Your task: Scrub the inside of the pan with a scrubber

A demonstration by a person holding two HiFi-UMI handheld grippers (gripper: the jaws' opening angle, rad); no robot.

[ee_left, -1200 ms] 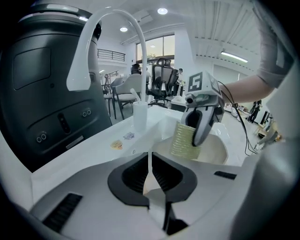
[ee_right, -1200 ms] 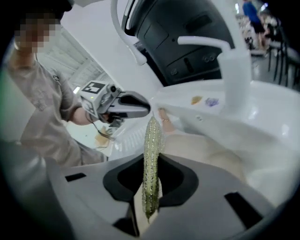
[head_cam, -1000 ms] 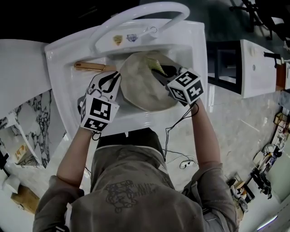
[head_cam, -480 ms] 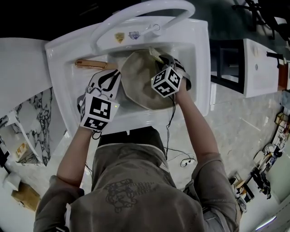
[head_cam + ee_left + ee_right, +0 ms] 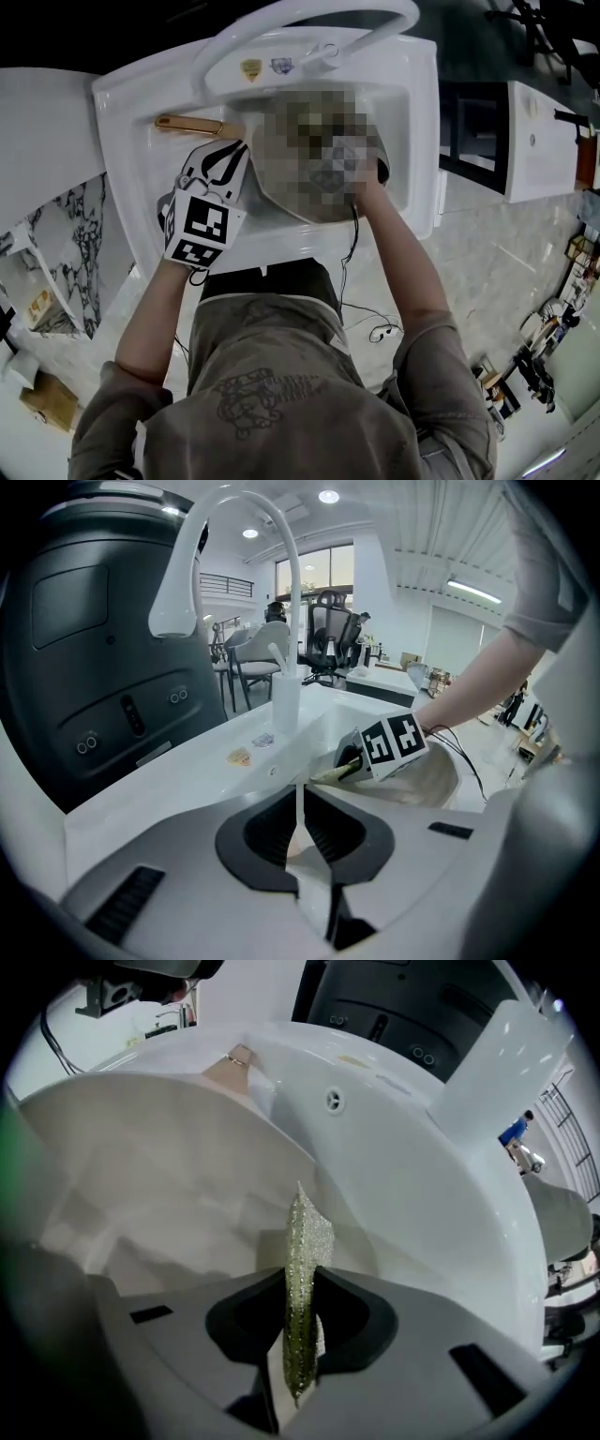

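Slippage is the risk under hard strokes: right gripper (image 5: 298,1330) only pinches the thin scrubber (image 5: 306,1237), while left gripper (image 5: 302,846) clamps the rim of the pan (image 5: 429,782).

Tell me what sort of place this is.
Probably an open office or lab with a wash station: a white sink with an arched faucet, office chairs behind it, strip lights overhead.
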